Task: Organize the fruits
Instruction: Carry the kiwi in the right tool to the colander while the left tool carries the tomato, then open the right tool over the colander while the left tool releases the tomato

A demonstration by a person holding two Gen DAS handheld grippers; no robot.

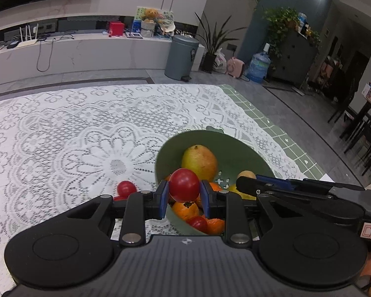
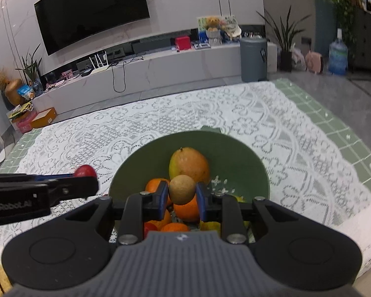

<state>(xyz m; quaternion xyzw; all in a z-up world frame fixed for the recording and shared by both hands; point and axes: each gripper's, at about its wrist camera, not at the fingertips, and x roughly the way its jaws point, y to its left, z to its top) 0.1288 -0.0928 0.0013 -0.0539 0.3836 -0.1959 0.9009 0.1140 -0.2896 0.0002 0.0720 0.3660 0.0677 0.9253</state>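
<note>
A living room, and a white lace tablecloth [image 1: 74,136] over the table. Both fruits are up and hovering at the green bowl [image 2: 235,153]: the left gripper [image 1: 184,195] is clamped on a red tomato [image 1: 184,185], the right gripper [image 2: 181,199] on a small brown fruit [image 2: 182,189]. It looks like the drop-off step; next, each pair of jaws needs to part over a free spot beside the mango [image 2: 189,164] and oranges [image 2: 188,210]. "Robot.AI" reads on the left gripper's side.

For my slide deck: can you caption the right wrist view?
Right gripper pinches a small tan fruit above a green bowl of oranges and a mango.
</note>
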